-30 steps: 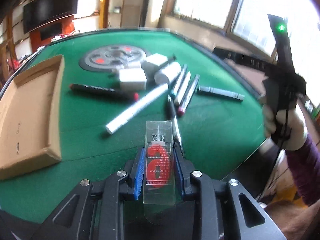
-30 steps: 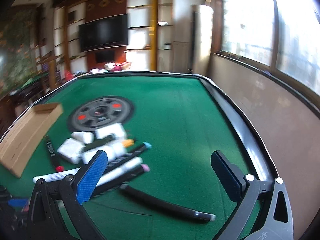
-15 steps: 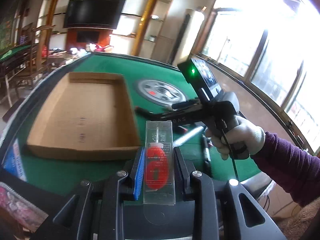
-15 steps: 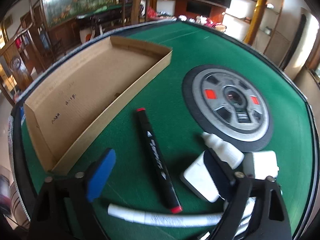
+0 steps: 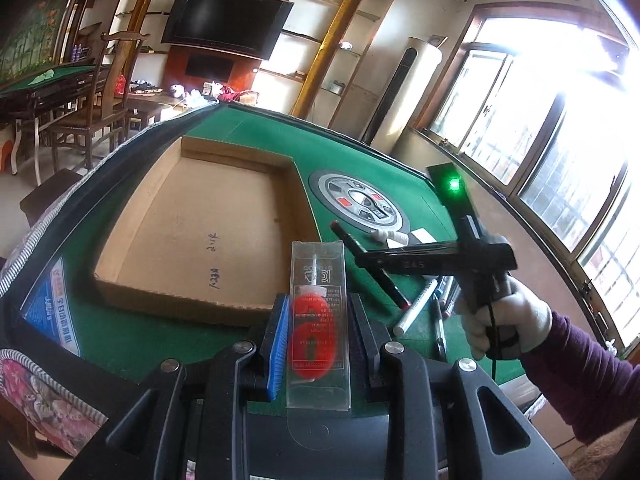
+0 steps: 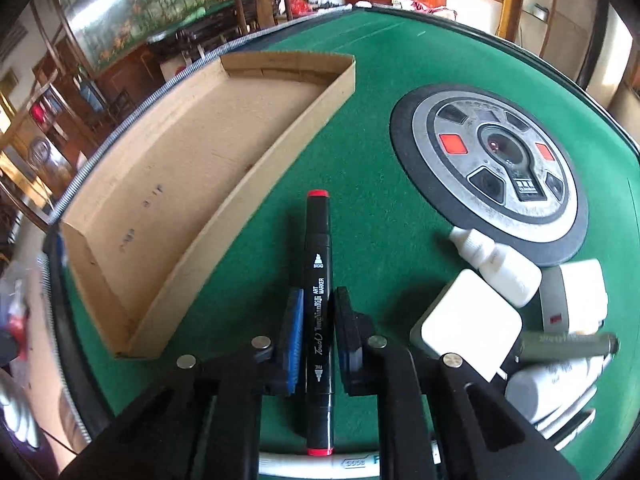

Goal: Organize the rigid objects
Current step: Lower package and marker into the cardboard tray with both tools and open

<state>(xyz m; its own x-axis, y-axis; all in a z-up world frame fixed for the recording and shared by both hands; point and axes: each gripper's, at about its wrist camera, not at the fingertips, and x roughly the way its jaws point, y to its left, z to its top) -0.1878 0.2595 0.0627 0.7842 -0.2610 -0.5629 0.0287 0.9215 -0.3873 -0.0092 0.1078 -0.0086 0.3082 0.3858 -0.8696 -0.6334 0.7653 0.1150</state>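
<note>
Our right gripper (image 6: 316, 320) has just been closing; its fingers now pinch the black art marker (image 6: 319, 280) lying on the green counter (image 6: 372, 128) beside the cardboard tray (image 6: 192, 152). Our left gripper (image 5: 316, 340) grips a clear packet holding a red 6 (image 5: 318, 312).

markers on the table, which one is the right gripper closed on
The black marker with red end caps, lying lengthwise between the pads of the right gripper, which has just closed on it. The white marker lies crosswise under it, ungripped.

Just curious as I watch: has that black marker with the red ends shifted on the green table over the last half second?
No. The black marker lies just as far from the cardboard tray; the right gripper has just been closing onto it.
</note>
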